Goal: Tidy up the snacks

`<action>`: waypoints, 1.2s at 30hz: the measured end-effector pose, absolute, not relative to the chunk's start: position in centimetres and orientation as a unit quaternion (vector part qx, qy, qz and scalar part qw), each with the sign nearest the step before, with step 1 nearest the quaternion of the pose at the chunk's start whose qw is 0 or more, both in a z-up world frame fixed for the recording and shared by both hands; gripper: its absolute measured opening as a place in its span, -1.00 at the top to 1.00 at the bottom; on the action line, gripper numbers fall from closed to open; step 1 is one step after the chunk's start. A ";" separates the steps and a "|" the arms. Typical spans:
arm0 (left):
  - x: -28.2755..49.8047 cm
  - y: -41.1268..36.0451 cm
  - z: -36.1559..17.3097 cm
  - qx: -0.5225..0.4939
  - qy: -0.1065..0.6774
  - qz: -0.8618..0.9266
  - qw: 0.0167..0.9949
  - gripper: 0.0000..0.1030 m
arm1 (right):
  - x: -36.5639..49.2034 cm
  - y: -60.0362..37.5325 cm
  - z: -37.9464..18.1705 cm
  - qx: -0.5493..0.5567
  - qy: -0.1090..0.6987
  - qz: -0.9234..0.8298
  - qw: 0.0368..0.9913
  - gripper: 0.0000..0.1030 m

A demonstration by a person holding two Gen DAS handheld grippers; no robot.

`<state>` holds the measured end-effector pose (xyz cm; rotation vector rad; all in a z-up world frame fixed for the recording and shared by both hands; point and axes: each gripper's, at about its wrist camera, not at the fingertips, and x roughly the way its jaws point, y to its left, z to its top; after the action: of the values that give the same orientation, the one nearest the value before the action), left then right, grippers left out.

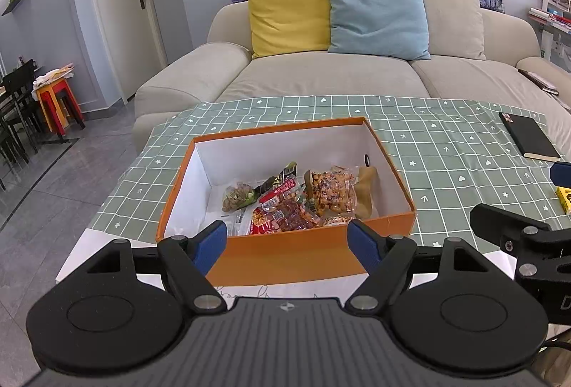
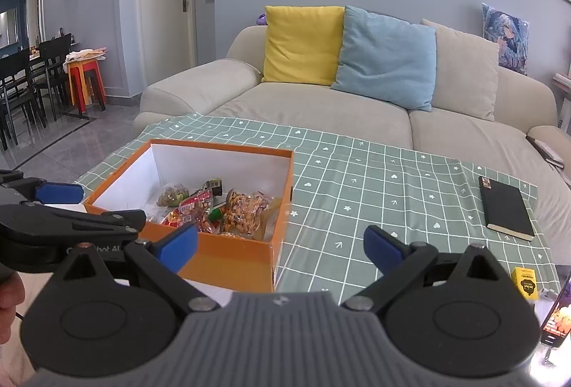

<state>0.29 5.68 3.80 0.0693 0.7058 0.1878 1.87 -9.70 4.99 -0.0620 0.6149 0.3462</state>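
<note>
Orange box [image 1: 285, 255], white inside, holds crinkly snack packets [image 1: 292, 205].

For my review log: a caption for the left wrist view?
Open left gripper faces orange cardboard box holding packaged snacks.

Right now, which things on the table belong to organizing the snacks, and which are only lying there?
Belong to the job:
- orange box
- snack packets inside it
- left gripper and right gripper, both open and empty

Only lying about:
- black notebook
- small yellow box
- phone at the right edge
</note>
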 end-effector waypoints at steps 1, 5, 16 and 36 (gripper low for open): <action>0.3 5.7 3.8 0.034 0.345 0.092 0.933 -0.75 | 1.9 -9.7 4.9 -0.029 0.301 0.170 0.938 -0.87; 0.4 5.9 3.8 0.037 0.347 0.089 0.933 -0.75 | 1.9 -9.9 4.8 -0.029 0.303 0.170 0.937 -0.87; 0.4 5.9 3.8 0.039 0.347 0.088 0.933 -0.75 | 1.9 -9.8 4.8 -0.031 0.305 0.170 0.937 -0.87; 0.5 5.9 3.8 0.042 0.350 0.081 0.932 -0.75 | 1.8 -9.8 4.5 -0.031 0.307 0.168 0.936 -0.87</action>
<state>0.50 5.92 3.76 0.0853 0.7166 0.1664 1.82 -9.82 4.53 -0.0632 0.6280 0.3429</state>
